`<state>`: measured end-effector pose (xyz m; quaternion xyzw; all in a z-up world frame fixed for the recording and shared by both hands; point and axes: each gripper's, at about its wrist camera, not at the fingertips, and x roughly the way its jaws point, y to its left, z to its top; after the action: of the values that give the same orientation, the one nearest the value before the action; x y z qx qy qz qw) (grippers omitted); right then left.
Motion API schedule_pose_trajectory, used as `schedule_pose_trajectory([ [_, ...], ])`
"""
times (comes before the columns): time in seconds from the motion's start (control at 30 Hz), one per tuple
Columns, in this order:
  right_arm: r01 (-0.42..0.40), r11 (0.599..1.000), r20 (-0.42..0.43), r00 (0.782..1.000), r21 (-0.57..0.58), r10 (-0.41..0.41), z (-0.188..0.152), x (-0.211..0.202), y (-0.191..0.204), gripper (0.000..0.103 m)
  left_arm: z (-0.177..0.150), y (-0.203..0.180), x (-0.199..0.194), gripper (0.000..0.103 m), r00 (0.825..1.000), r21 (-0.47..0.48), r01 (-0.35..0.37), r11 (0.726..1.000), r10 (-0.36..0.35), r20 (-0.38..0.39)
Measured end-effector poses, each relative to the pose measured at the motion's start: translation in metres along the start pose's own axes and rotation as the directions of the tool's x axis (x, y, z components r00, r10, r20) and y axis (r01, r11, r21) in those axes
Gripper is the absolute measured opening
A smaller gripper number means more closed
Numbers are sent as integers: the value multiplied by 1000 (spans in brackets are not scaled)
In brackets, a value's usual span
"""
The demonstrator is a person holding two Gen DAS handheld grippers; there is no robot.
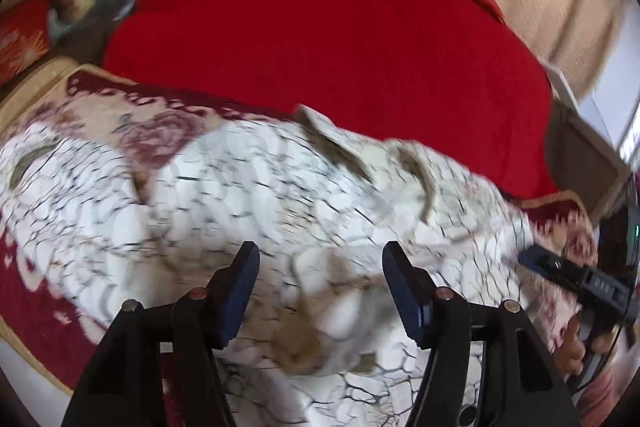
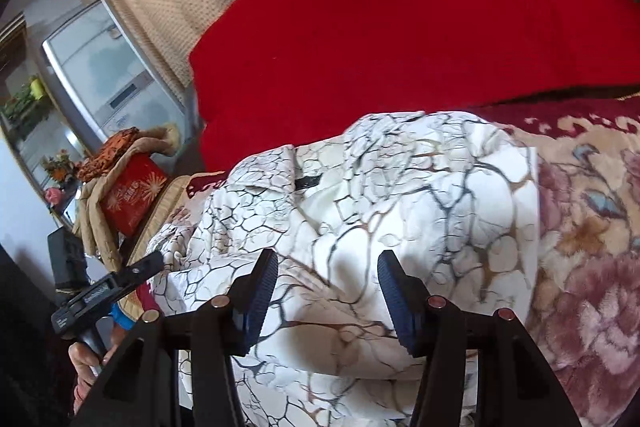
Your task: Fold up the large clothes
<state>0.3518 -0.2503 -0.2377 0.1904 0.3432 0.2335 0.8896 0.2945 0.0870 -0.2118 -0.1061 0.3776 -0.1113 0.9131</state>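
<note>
Two tools over one garment. White crackle-print garment (image 1: 256, 195) bunched in a heap on floral blanket (image 2: 592, 227), on a bed, just short of red cover (image 1: 328, 39) along the far edge. Left tool (image 1: 320, 291) jaws apart, nothing clamped; garment directly below and ahead of the fingertips, pads not pressing it. Left view blurred, so contact with cloth cannot be told. Right tool (image 2: 328, 291) also spread, jaws clear of each other, garment filling the gap beneath; fabric fold rises between the pads but no pinch visible. Garment's straight hem edge toward the right side of the heap in right view, near the blanket's floral patch. Small dark tag (image 2: 308, 182) on the garment's upper part, well ahead of right tool. Right tool seen at the right edge of left view (image 1: 532, 257), fingers low beside the garment's edge, hand (image 1: 580, 343) on its grip. Left tool seen at the left of right view (image 2: 150, 261), tip touching or just beside the garment's left edge; cannot tell which. Red box (image 2: 132, 195) beyond the bed's left corner.
</note>
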Motion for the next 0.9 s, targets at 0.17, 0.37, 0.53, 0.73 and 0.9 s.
schedule_pose_trajectory([
  [0.17,84,996,-179,980,-37,-90,-15,38,3,56,-19,-40,37,65,986,204,-53,977,84,-145],
  [0.37,24,1000,-100,995,-11,-25,-6,17,5,56,-31,-48,58,65,962,271,-124,955,182,-201],
  [0.53,9,1000,-21,1000,-20,-9,0,0,13,56,-28,-45,52,65,967,260,-142,955,190,-168],
  [0.73,137,989,-182,972,-65,-146,-13,45,15,51,-27,-52,38,65,967,308,-201,930,238,-90],
  [0.9,54,994,-92,994,-95,-62,-10,27,33,51,-26,-53,40,65,962,325,-229,917,264,-65],
])
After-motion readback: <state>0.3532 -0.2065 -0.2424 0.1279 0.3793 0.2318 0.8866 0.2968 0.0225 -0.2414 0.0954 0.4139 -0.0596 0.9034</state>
